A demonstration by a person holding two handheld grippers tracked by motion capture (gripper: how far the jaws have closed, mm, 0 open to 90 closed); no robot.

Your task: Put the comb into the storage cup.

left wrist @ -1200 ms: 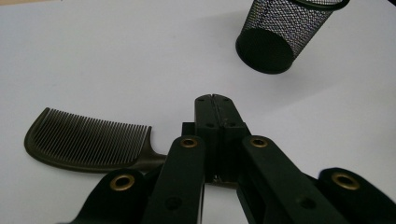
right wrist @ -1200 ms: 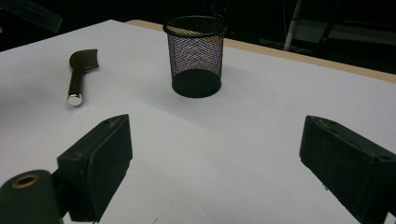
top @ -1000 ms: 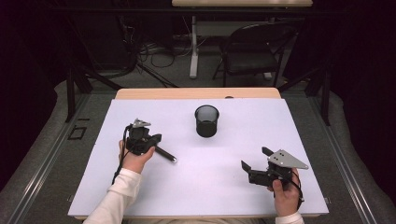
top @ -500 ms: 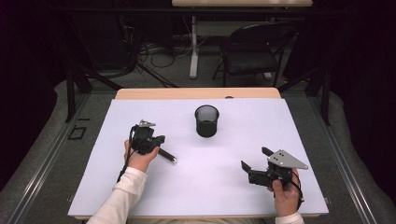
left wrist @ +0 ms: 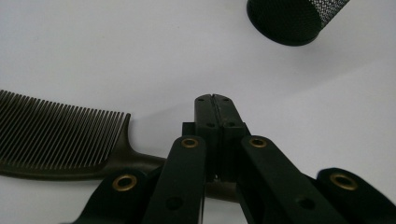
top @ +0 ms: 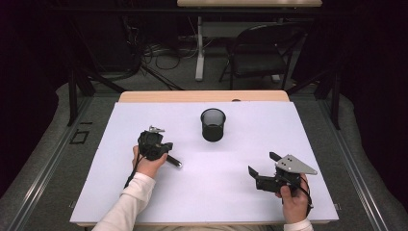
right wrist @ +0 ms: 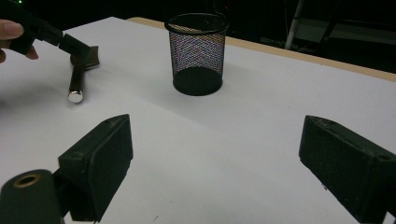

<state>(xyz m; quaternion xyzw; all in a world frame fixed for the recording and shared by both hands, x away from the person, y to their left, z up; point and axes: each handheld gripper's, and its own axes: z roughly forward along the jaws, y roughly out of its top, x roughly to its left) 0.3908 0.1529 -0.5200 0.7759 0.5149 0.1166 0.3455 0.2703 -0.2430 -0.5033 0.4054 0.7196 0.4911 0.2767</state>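
A dark comb (left wrist: pixel 60 140) lies flat on the white table sheet (top: pixel 231 192), its handle (top: pixel 174 162) pointing right toward the middle. My left gripper (top: pixel 162 153) is held low over that handle. Its jaws are shut tight against each other (left wrist: pixel 215 100), with nothing between them, and the handle runs underneath them. In the right gripper view the left gripper's tip (right wrist: pixel 81 49) sits at the top of the comb handle (right wrist: pixel 74 84). My right gripper (top: pixel 263 162) rests near the front right, open with nothing in it (right wrist: pixel 224 158).
A black mesh cup (top: pixel 213 125) stands upright at the middle back of the sheet, also visible as the mesh cup (right wrist: pixel 197 51) ahead of the right gripper. A wooden table edge (top: pixel 202 96) runs behind it. A chair (top: pixel 260 57) and cables lie beyond on the floor.
My left gripper has shifted a little to the right and lower, closer over the comb handle. The right gripper has stayed still.
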